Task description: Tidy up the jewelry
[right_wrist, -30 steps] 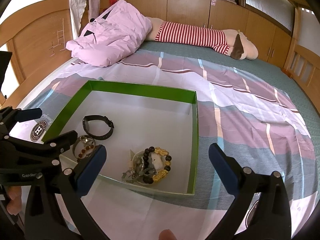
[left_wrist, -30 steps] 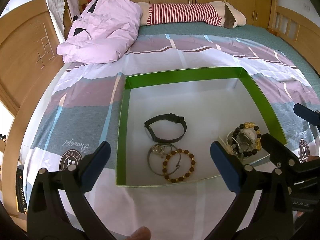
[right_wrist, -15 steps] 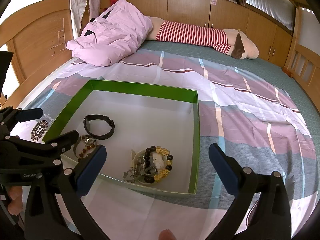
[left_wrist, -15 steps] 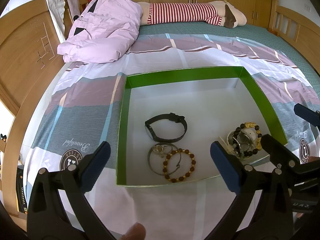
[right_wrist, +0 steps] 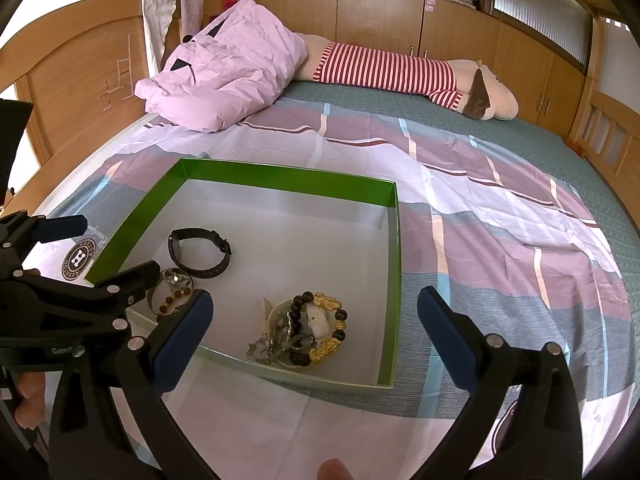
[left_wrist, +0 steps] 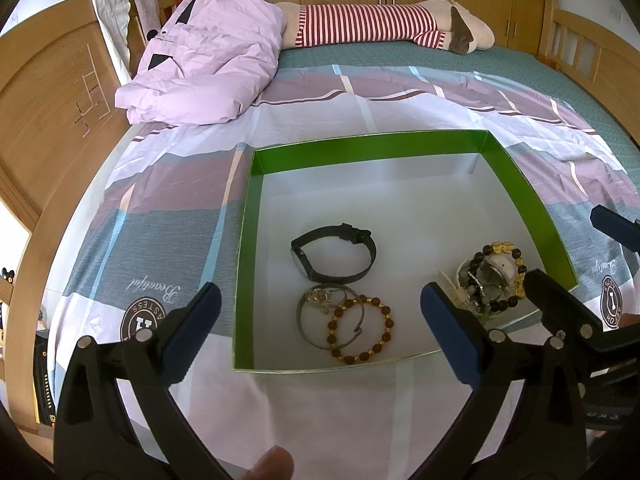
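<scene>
A shallow green-walled box [left_wrist: 516,176] [right_wrist: 394,264] with a white floor lies on the bed. Inside are a black watch [left_wrist: 334,254] [right_wrist: 199,253], a silver bangle [left_wrist: 320,314] [right_wrist: 172,280] overlapping a brown-and-gold bead bracelet [left_wrist: 360,330], and a small dish piled with a black-and-gold bead bracelet [left_wrist: 494,280] [right_wrist: 318,326] and tangled silver pieces. My left gripper [left_wrist: 316,332] hangs open at the box's near edge, over the bangle and bead bracelet. My right gripper [right_wrist: 314,336] is open too, near the dish. Neither holds anything.
A striped sheet [right_wrist: 480,216] covers the bed. A crumpled pink duvet [left_wrist: 208,60] and a red-striped plush toy [left_wrist: 372,26] lie at the far side. A wooden headboard [left_wrist: 52,92] stands on the left, wooden cabinets behind. A fingertip [left_wrist: 272,464] shows at the bottom edge.
Both grippers have crept very slightly; the box and the jewelry lie as before, and both grippers stay open.
</scene>
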{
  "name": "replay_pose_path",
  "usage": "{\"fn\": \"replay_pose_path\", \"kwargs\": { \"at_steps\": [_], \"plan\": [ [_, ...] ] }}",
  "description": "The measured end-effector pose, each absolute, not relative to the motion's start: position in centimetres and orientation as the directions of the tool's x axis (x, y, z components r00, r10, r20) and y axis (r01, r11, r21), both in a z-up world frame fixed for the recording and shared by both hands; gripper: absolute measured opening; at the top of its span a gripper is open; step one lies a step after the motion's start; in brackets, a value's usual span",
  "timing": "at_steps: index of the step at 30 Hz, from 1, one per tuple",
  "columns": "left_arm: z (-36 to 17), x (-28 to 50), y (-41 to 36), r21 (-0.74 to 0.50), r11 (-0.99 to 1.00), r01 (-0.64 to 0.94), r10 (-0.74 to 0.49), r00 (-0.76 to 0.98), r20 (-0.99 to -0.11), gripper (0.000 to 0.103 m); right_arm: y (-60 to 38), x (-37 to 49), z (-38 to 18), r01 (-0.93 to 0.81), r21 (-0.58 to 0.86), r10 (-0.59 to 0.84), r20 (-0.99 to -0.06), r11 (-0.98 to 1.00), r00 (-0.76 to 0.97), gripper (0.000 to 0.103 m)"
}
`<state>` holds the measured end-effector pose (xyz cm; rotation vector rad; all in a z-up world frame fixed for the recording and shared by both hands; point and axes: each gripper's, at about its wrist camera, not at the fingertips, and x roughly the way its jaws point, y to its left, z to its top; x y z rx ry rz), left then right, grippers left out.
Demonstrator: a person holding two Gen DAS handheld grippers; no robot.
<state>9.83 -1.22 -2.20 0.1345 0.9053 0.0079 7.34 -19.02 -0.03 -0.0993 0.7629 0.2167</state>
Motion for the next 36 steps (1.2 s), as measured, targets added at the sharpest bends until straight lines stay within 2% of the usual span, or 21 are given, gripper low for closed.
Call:
{"fn": "replay_pose_path", "kwargs": {
  "at_steps": [15, 24, 36],
  "plan": [
    [-2.54, 9.99, -1.05, 0.095, 0.994, 0.060, 0.039, 0.606, -0.794, 0.101, -19.26, 7.42, -0.11, -0.239, -0.015, 0.162, -0.694, 0.971, 0.701, 0.102],
    [-2.33, 9.77, -1.40, 0.139, 0.989, 0.052, 0.075, 0.630, -0.773, 0.101, -19.21, 7.52, -0.14, -0.242, -0.014, 0.164, -0.697, 0.970, 0.698, 0.102],
    [-2.83, 10.20, -0.95, 0.114, 0.993, 0.044, 0.065, 0.595, -0.801, 0.101, -19.29, 7.41, 0.08, -0.238, -0.016, 0.162, -0.689, 0.971, 0.707, 0.102]
  ]
}}
